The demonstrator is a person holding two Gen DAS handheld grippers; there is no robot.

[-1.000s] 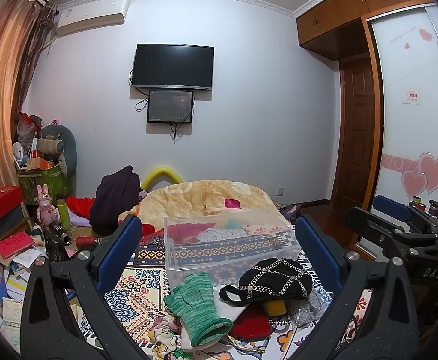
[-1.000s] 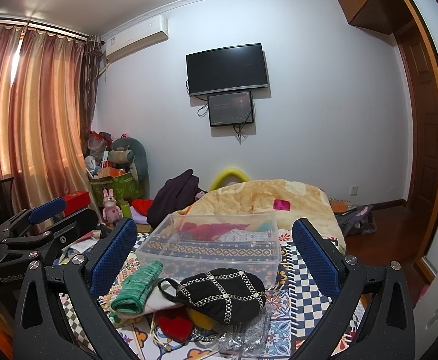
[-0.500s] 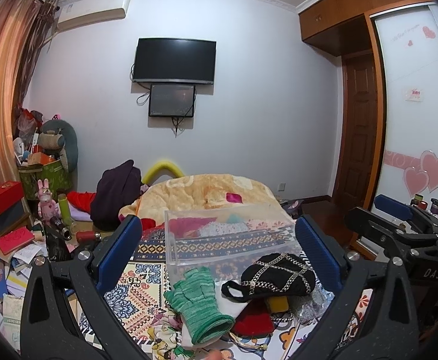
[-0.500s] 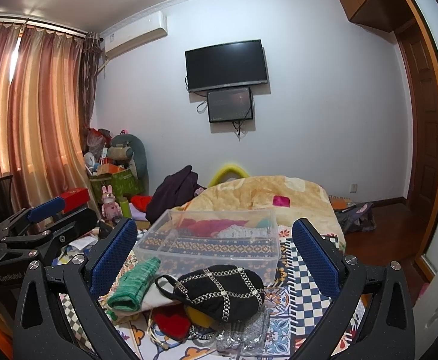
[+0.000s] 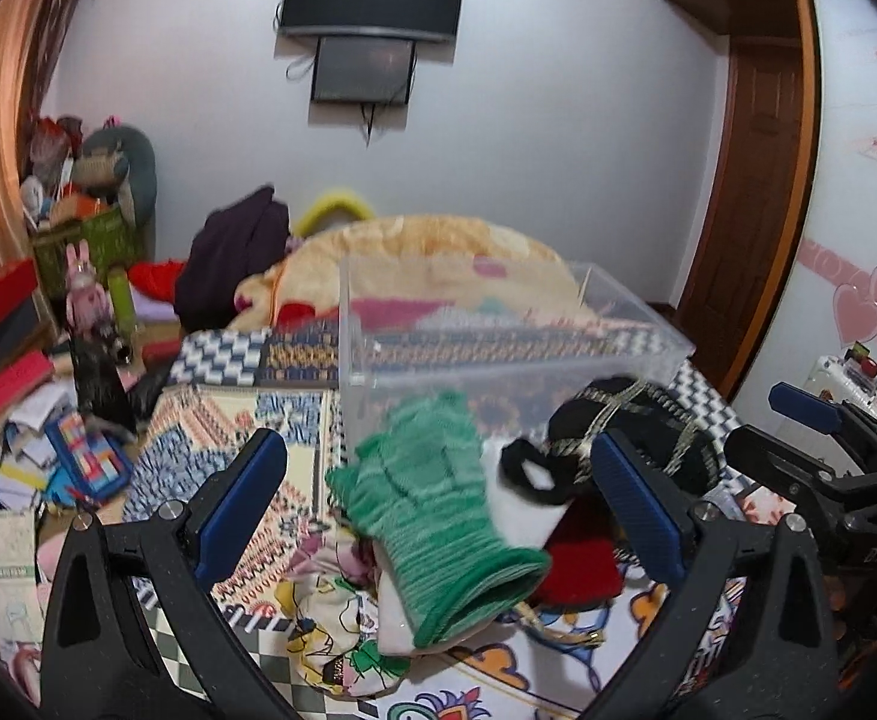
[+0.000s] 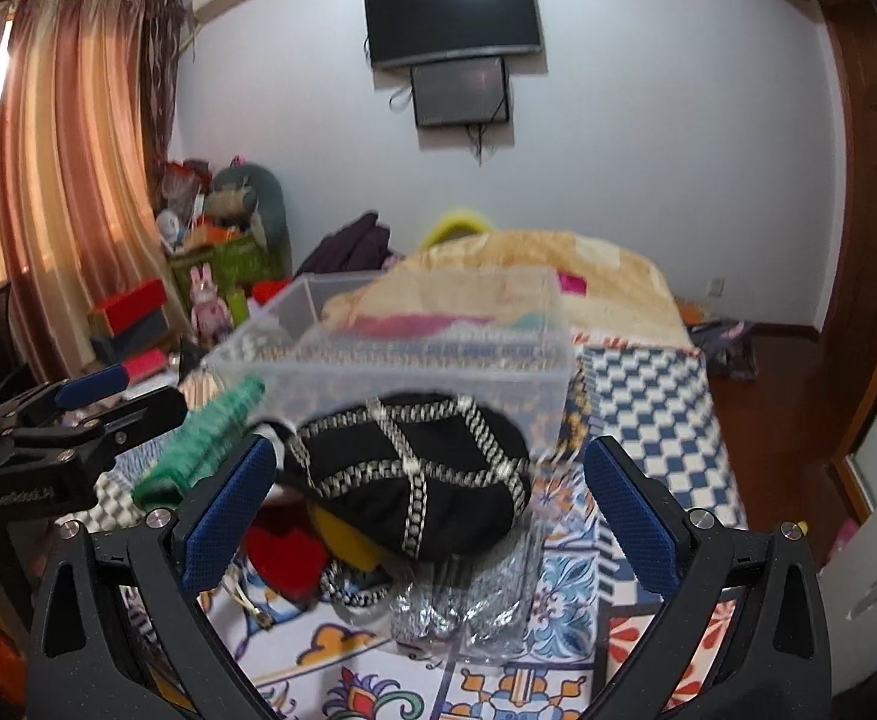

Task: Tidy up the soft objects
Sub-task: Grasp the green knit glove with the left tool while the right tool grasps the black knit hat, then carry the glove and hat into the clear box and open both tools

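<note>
- Both your grippers are dropping closer to the pile.
- Left gripper point(image 5: 438, 501) is gaping wide, empty, framing the ribbed green glove point(image 5: 438, 504).
- Right gripper point(image 6: 429, 501) is gaping wide, empty, framing the black hat point(image 6: 414, 468).

Both grippers gaping wide, gripping nothing

The left gripper point(image 5: 438, 501) is hovering with blue-padded jaws spread far apart — the right gripper point(image 6: 429, 501) is doing likewise, level beside it, each one showing at the edge of the other's view.
</note>
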